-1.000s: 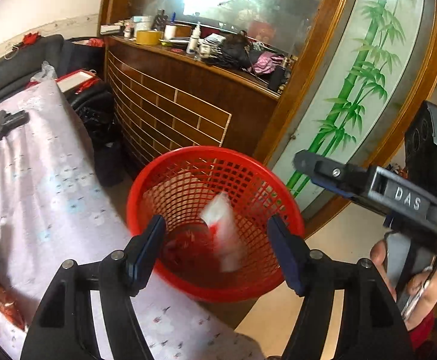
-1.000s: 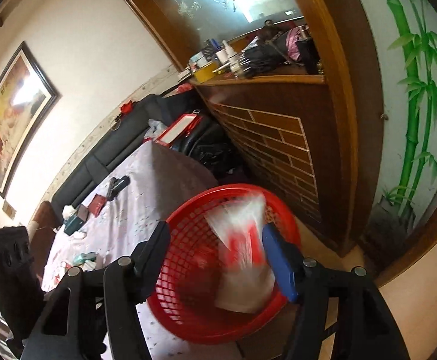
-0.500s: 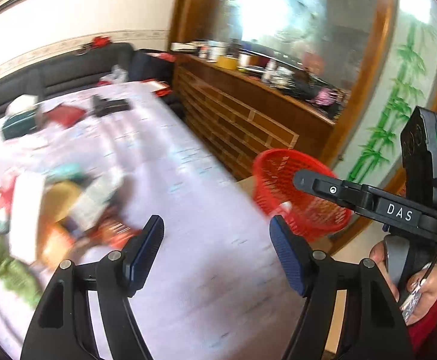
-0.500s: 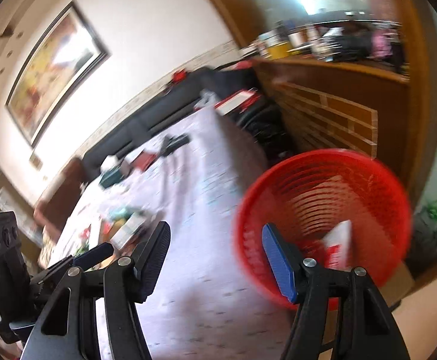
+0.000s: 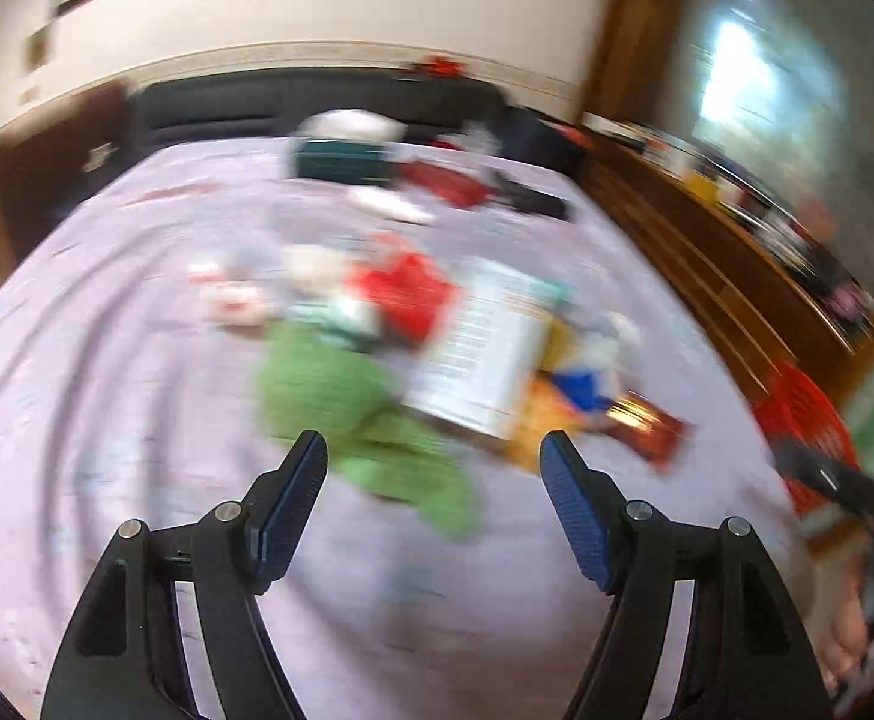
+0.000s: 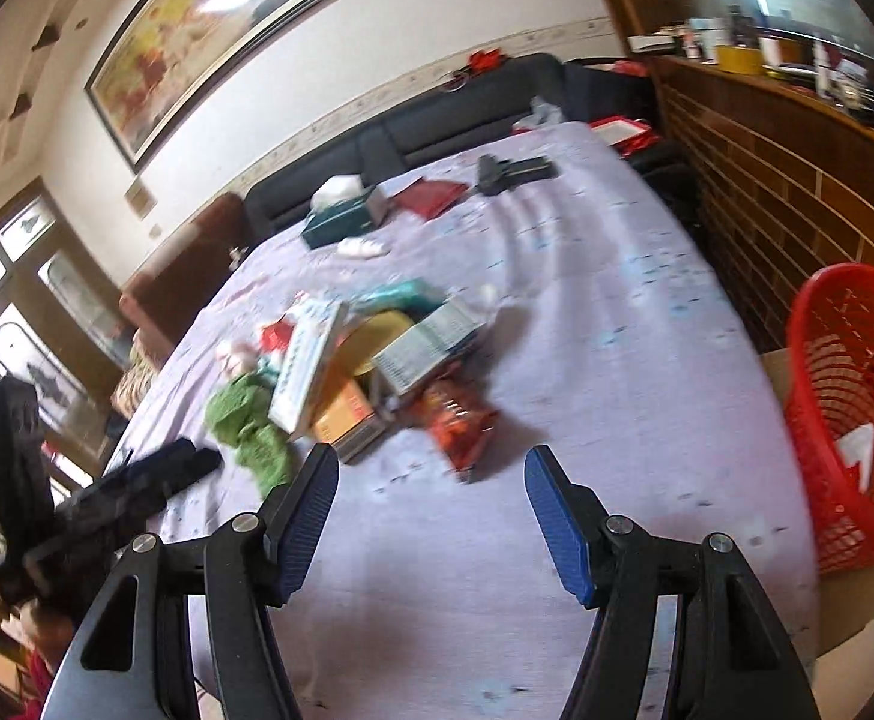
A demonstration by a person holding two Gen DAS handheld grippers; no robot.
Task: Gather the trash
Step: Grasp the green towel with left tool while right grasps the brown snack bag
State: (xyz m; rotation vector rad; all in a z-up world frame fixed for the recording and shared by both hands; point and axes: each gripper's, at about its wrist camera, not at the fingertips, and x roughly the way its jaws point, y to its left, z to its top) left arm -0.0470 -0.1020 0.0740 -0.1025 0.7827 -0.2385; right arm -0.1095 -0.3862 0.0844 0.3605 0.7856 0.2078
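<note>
Red mesh basket (image 6: 851, 414) is off at the right edge now, sitting just past the end of the desk (image 6: 617, 312), with a white scrap lying inside it. A second ago both claws were hanging right over that basket with white-and-red wrappers dropping in, and now both views have swung round to the lilac cloth and the heap of trash (image 6: 353, 372) in the middle of it. So I'd say that drop is done and they're heading back for the next load.

Left claw (image 5: 434, 462) has just been opening wider, nothing between the pads, and it's aimed at the blurry green wrapper (image 5: 347, 408) and the white printed box (image 5: 479, 360). Right claw (image 6: 431, 474) is spread about halfway, also holding nothing and touching nothing, with the red snack bag (image 6: 455, 420) lying on the cloth just ahead of it.

Plenty left: boxes, the green thing, the snack bag all bunched together mid-desk, well apart from the basket. The tissue box and dark stuff at the far end may not be trash, can't tell
</note>
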